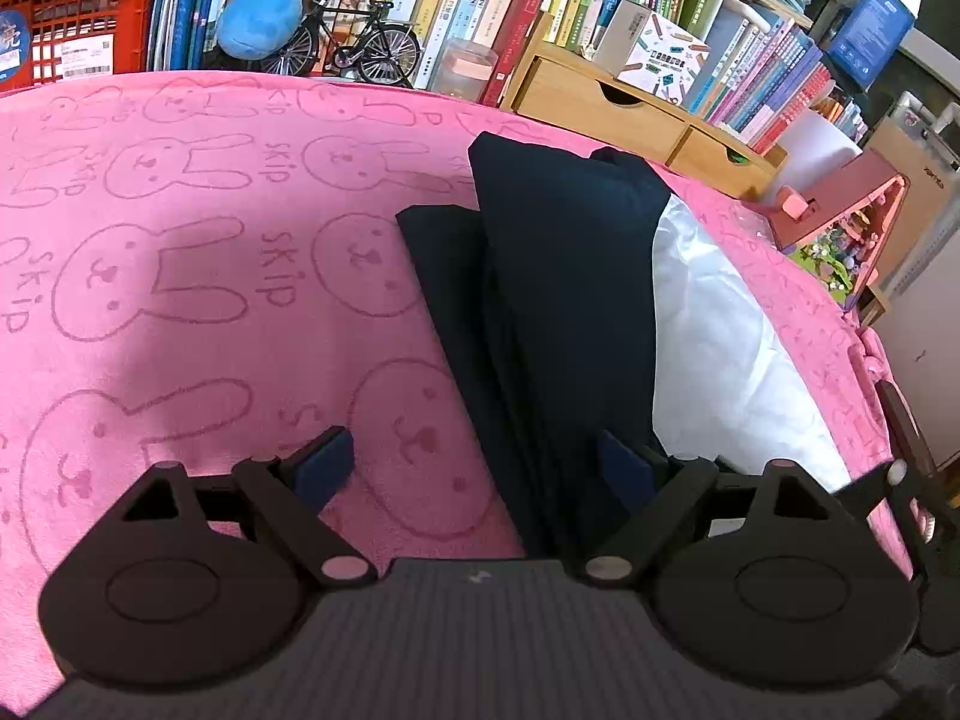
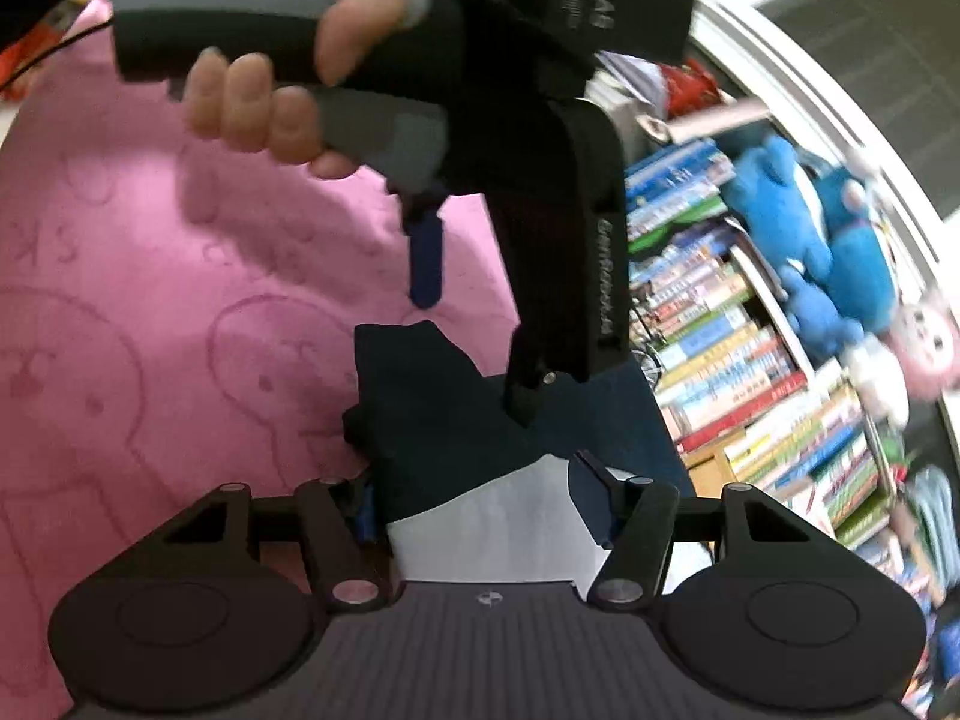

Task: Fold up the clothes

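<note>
A folded dark navy garment (image 1: 564, 276) lies on a pink rabbit-print blanket (image 1: 180, 240), with a white garment (image 1: 720, 348) under its right side. My left gripper (image 1: 474, 468) hovers open over the near end of the navy garment, its right finger above the cloth and its left finger above bare blanket. In the right wrist view, a hand holds the left gripper (image 2: 477, 336) above the navy garment (image 2: 432, 408). My right gripper (image 2: 480, 510) is shut on the edge of the stack, with the white garment (image 2: 498, 528) and navy cloth filling the gap between its jaws.
Behind the blanket stand rows of books, a red crate (image 1: 72, 18), a blue plush (image 1: 258, 18), a model bicycle (image 1: 360, 42) and a wooden drawer box (image 1: 600, 102). A pink toy house (image 1: 840, 222) sits at the right edge. Plush toys (image 2: 798, 228) sit on the shelves.
</note>
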`<state>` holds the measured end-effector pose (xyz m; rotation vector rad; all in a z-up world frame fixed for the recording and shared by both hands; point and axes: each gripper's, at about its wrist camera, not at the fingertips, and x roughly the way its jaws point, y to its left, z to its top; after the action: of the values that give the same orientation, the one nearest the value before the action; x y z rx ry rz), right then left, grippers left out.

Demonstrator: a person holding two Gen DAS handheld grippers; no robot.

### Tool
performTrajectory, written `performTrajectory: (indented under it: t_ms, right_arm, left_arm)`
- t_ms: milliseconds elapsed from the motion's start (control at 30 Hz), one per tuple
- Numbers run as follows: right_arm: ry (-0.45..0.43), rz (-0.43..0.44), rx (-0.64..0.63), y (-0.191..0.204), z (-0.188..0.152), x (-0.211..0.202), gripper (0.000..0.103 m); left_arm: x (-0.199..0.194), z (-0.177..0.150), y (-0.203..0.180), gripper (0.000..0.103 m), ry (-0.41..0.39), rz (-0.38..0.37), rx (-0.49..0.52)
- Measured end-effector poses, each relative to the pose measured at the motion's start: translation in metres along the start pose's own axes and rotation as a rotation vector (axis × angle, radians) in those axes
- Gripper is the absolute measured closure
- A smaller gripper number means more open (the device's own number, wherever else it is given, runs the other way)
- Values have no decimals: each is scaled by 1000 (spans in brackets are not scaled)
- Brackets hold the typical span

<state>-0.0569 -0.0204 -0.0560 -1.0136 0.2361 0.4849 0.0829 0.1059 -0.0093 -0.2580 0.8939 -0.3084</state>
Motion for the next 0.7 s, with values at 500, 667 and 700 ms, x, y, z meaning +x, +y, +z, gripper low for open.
performTrajectory:
  t_ms: [500, 667, 700]
  right_arm:
    - [-64, 4, 447, -67, -14, -35, 84]
    - [-72, 69, 630, -98, -27, -37, 86]
    - [-74, 90, 656, -101, -30, -36, 86]
  left_arm:
    - [17, -20, 58, 7, 144, -665, -556]
    - [32, -6, 45, 0, 126, -656, -559]
    - [36, -1, 41, 0, 127, -653, -562]
